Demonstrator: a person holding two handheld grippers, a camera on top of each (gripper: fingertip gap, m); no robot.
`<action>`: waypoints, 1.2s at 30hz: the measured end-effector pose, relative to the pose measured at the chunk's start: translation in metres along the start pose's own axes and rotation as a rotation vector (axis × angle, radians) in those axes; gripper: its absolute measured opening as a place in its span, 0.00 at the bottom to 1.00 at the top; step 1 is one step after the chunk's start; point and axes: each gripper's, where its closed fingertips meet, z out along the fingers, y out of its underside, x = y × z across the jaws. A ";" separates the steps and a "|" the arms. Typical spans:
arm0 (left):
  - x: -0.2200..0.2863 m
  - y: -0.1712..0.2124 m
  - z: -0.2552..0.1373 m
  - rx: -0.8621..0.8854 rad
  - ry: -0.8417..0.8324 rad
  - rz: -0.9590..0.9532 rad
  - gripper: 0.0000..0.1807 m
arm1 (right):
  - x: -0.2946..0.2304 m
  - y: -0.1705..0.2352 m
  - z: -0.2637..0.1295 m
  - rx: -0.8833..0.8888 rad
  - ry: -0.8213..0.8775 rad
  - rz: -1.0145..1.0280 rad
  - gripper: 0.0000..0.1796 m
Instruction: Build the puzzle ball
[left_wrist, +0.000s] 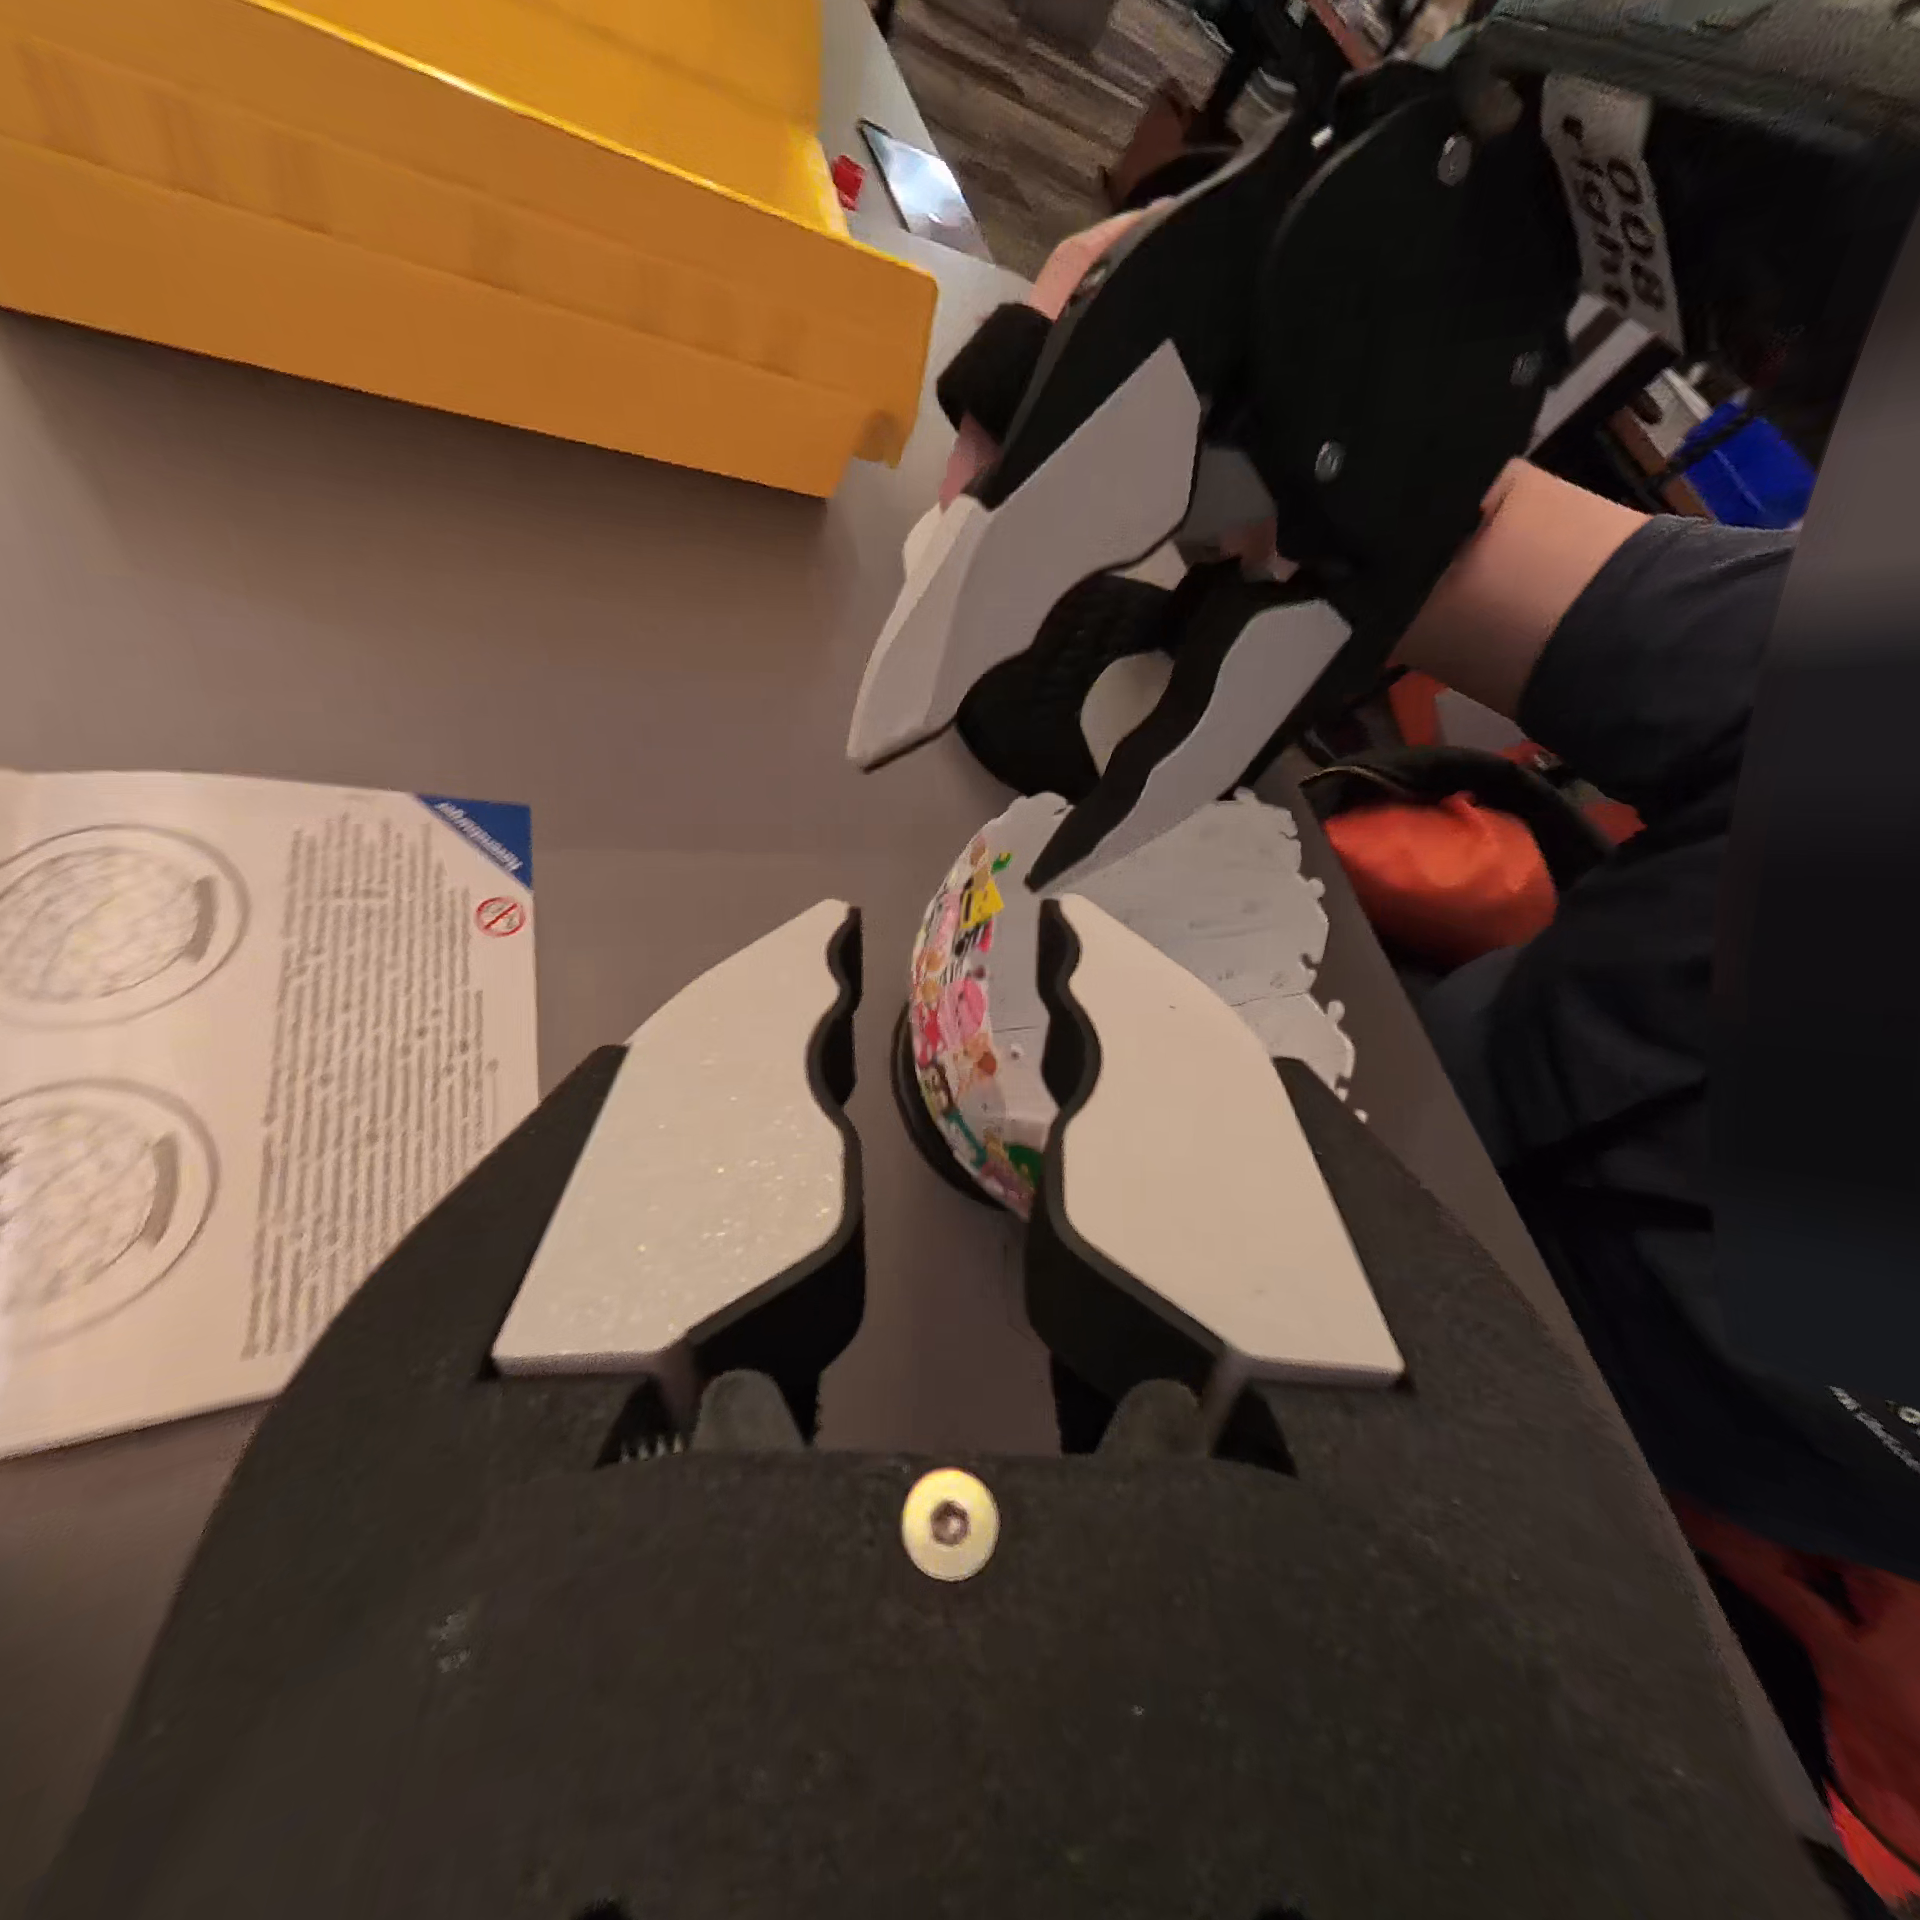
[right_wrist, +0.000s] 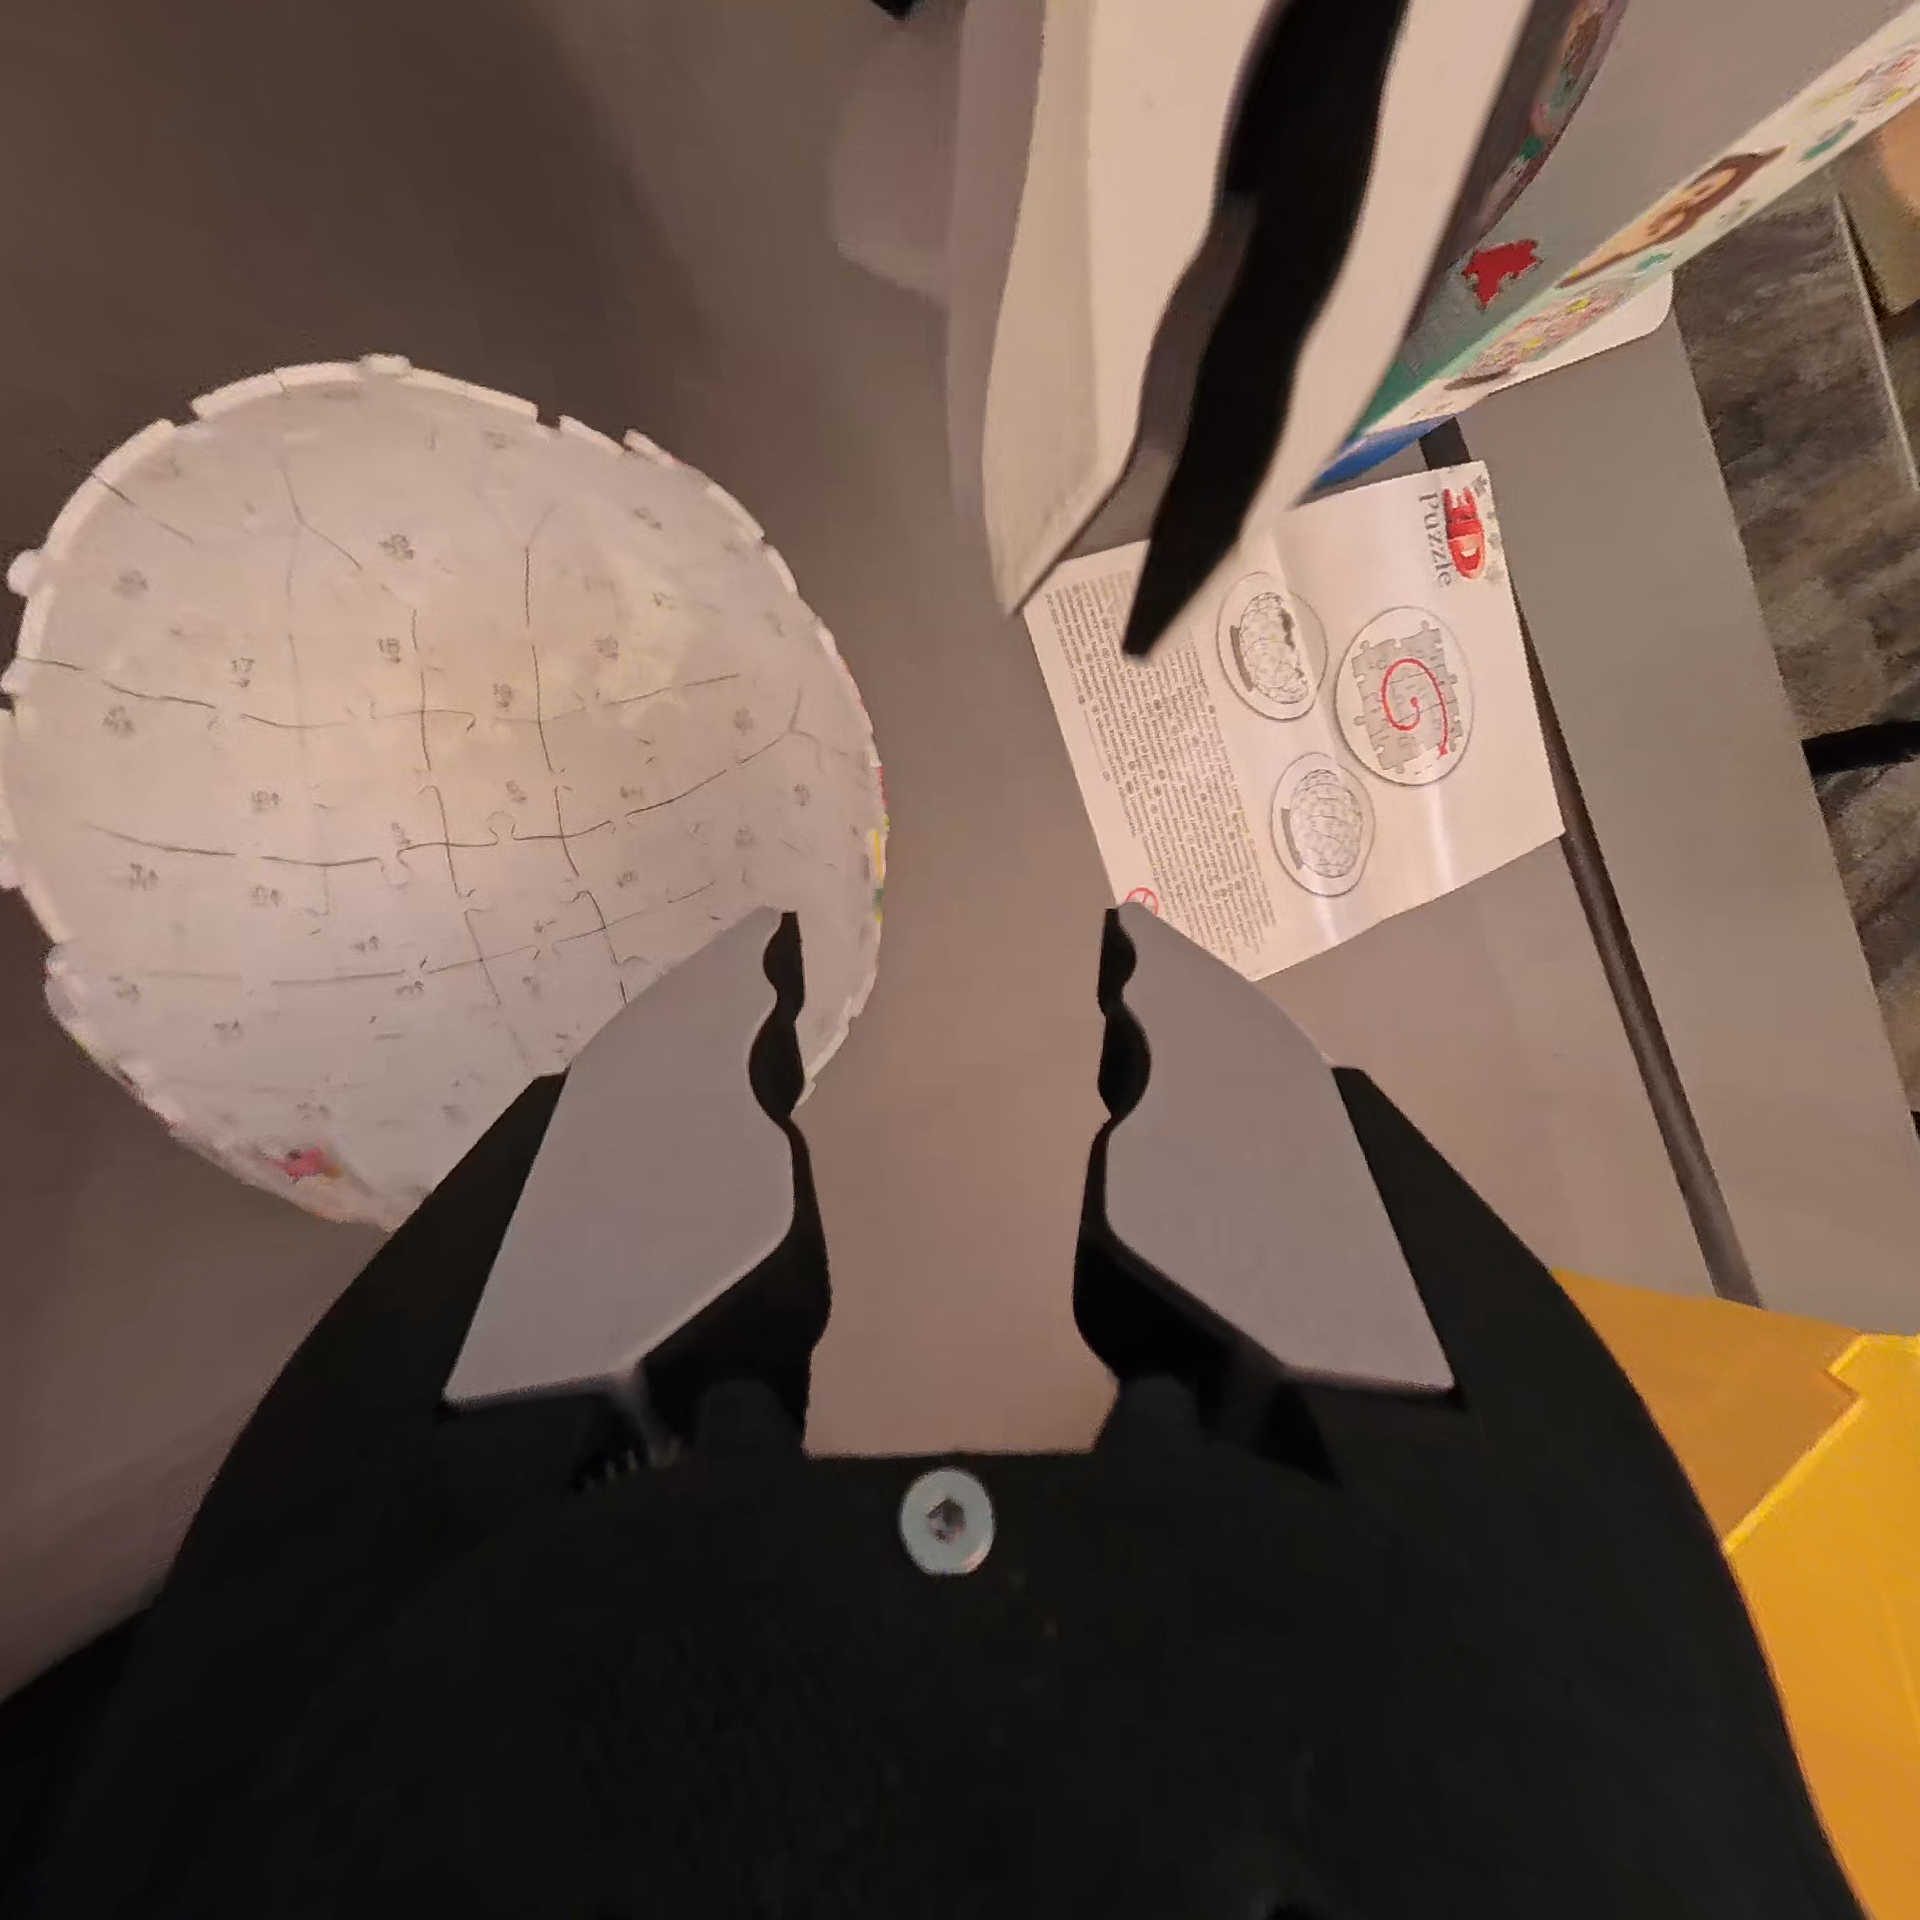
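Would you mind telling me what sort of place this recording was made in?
Probably a workshop or lab bench, not a home: a plain grey table carries a yellow bin, and cluttered storage with a blue crate stands behind it.

Left black two-finger gripper with grey pads (left_wrist: 948, 914): jaws parted, empty. Right black grey-padded gripper (right_wrist: 954, 914), angled downward: jaws wider apart, empty

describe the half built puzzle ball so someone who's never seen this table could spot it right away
On the grey table, look left of the folded instruction sheet. The puzzle ball is a white bowl-shaped half shell with numbered pieces inside and a jagged rim, the only rounded thing there.
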 end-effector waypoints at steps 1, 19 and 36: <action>0.001 -0.001 0.007 -0.023 0.033 -0.012 0.21 | -0.001 0.000 0.002 -0.010 0.004 0.004 0.32; 0.006 0.006 0.031 -0.082 0.198 -0.141 0.27 | -0.003 -0.007 0.012 0.009 -0.072 0.007 0.23; 0.063 -0.077 -0.061 0.453 0.068 0.140 0.24 | -0.024 -0.007 0.015 -0.277 -0.240 -0.217 0.15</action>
